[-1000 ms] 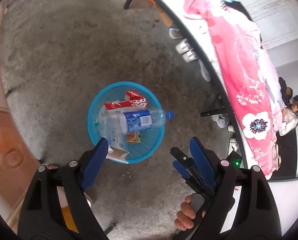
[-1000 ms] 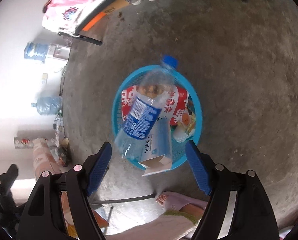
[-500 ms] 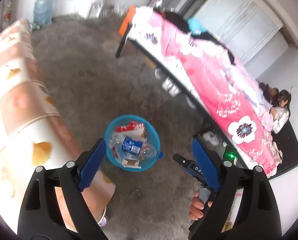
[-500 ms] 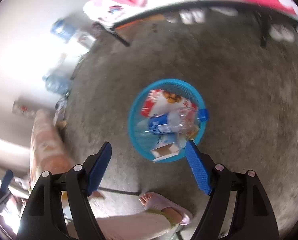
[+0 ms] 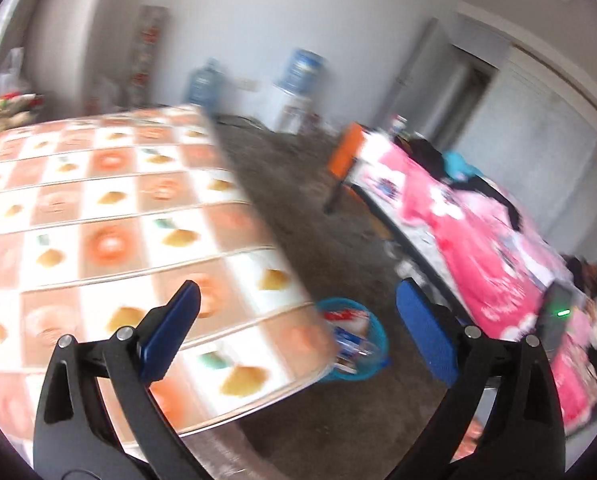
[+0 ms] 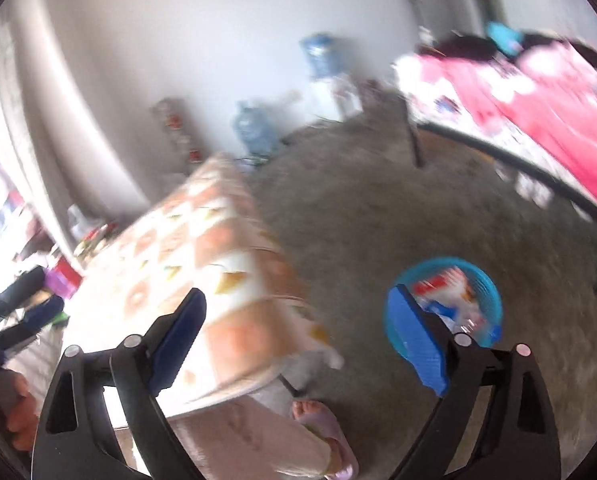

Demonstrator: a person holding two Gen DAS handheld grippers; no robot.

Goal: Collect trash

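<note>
Trash sits in the blue basket (image 5: 368,344) on the floor just past the tabletop (image 5: 110,216) corner; a bottle and cartons show inside, blurred. Your left claw (image 5: 298,336) is spread wide and holds nothing, raised over the tabletop edge. Sweep your eyes across the cloth for any leftover piece; none shows here. Your right claw (image 6: 304,340) is spread and bare too, with the basket behind its right finger. Slow down; both views smear.

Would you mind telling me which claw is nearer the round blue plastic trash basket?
Right, probably. The right claw hangs above the round blue plastic trash basket, its finger overlapping the rim; the left claw views it smaller, past the table corner.
</note>
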